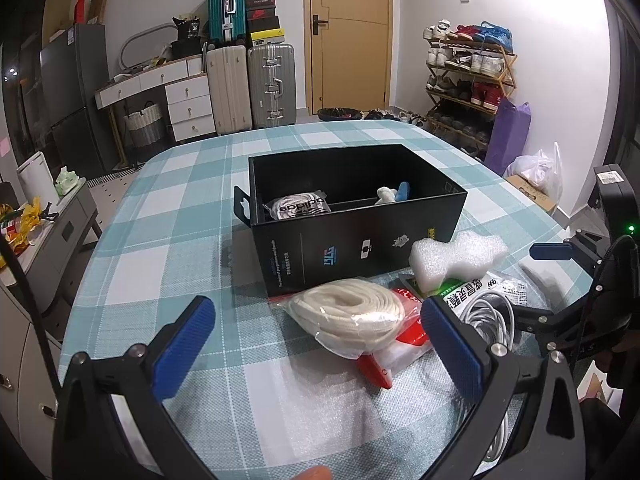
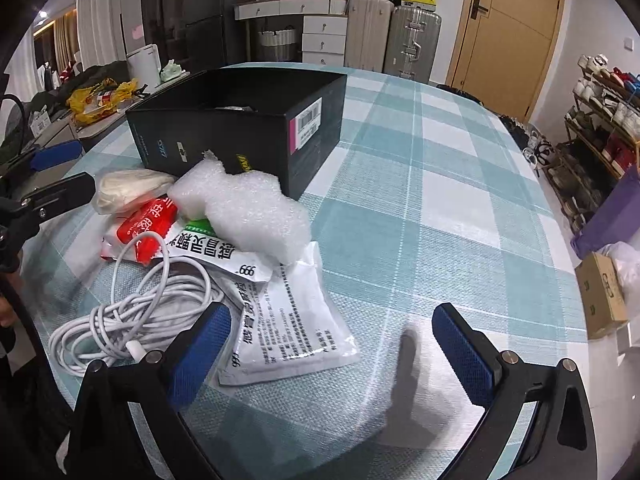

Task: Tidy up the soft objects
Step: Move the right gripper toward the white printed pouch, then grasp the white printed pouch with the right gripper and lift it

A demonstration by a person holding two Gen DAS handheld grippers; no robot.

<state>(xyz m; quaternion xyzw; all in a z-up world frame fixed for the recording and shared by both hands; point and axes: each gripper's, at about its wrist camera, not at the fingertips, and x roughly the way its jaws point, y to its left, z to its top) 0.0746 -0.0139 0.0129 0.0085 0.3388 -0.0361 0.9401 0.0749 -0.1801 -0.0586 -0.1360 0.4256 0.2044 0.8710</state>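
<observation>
Left gripper (image 1: 316, 340) spread wide, empty; right gripper (image 2: 332, 348) likewise; open black cardboard box (image 1: 360, 236) hides its contents partly; bagged cream rope coil (image 1: 348, 316) covers red packet (image 1: 412, 334).

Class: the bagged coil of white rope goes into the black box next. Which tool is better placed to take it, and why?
Left. The left tool is open with the rope coil between its fingers, the black box straight ahead. The right tool faces bare tablecloth instead.

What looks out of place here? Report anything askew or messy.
Nothing is spilled or damaged. The loose items are heaped beside the black box: the foam block rests on the medicine sachets, the white cable sprawls in uneven loops, and the bagged rope coil overlaps a red packet.
</observation>
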